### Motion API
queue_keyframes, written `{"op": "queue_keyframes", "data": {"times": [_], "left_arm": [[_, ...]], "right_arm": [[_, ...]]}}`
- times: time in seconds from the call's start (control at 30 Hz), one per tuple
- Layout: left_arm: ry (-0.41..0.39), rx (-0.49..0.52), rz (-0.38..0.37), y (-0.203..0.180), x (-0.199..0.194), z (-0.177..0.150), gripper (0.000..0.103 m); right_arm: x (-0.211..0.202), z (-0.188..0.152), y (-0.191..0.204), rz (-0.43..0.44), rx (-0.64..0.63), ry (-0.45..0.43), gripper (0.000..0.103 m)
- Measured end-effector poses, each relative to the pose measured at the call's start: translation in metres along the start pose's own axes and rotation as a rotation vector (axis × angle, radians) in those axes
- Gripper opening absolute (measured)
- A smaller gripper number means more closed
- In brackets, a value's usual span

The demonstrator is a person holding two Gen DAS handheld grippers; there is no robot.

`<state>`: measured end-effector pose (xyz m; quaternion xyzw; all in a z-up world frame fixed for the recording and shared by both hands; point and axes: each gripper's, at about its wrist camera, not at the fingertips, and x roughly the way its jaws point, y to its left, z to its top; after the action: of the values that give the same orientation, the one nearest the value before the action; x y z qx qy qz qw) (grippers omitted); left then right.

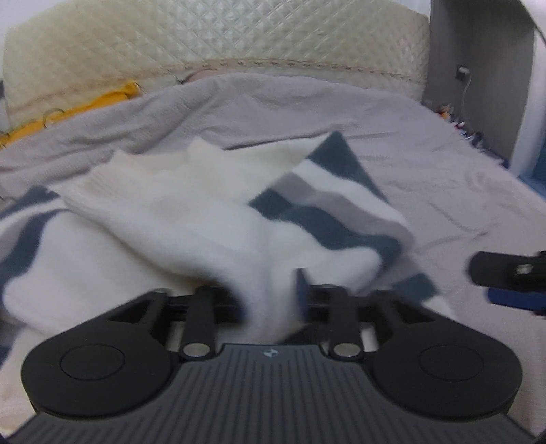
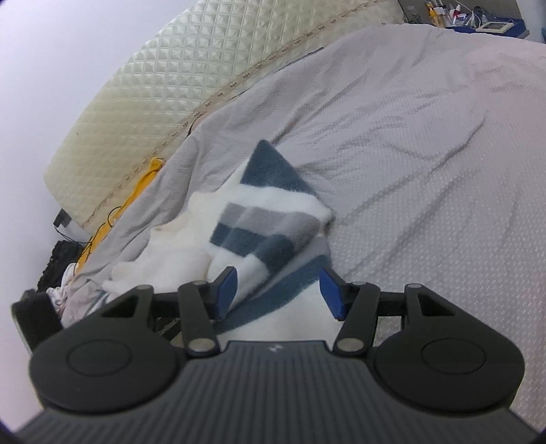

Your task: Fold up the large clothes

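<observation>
A large fleece garment (image 1: 204, 222), white with navy and grey stripes, lies rumpled on the grey bedspread (image 1: 443, 170). My left gripper (image 1: 269, 293) sits low over its near edge. One blue pad (image 1: 301, 290) shows and the other is hidden under a white fold that lies across the gap; the jaws stand apart. In the right wrist view the same garment (image 2: 259, 232) has a striped corner sticking up. My right gripper (image 2: 278, 290) is open, both blue pads (image 2: 332, 293) clear of the cloth that lies between and below them. Part of the right gripper (image 1: 505, 273) shows at the left view's right edge.
A quilted cream headboard (image 2: 170, 102) runs along the far side of the bed. A yellow cloth (image 2: 143, 184) is tucked at its foot. Dark and pale clothes (image 2: 58, 266) are heaped off the bed's left side. A cluttered nightstand (image 2: 477, 17) stands at the far right.
</observation>
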<state>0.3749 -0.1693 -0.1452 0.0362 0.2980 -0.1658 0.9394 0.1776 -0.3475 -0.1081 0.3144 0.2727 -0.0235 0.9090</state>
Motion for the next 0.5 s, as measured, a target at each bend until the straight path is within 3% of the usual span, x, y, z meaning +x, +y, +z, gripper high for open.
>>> {"op": "queue_keyframes", "data": {"times": [0.03,0.27,0.5], "left_arm": [[0.001,-0.017,-0.023,0.003,-0.007,-0.001,0.063],[0.015,-0.117,-0.091,0.029,-0.089,-0.018,0.069],[-0.011,-0.219,-0.021,0.079,-0.166,-0.034,0.07]], "right_arm": [[0.0,0.0,0.0,0.0,-0.003,0.001,0.058],[-0.001,-0.006,0.013,-0.002,-0.088,-0.014,0.058],[-0.004,-0.018,0.048,0.11,-0.226,-0.022,0.058]]}}
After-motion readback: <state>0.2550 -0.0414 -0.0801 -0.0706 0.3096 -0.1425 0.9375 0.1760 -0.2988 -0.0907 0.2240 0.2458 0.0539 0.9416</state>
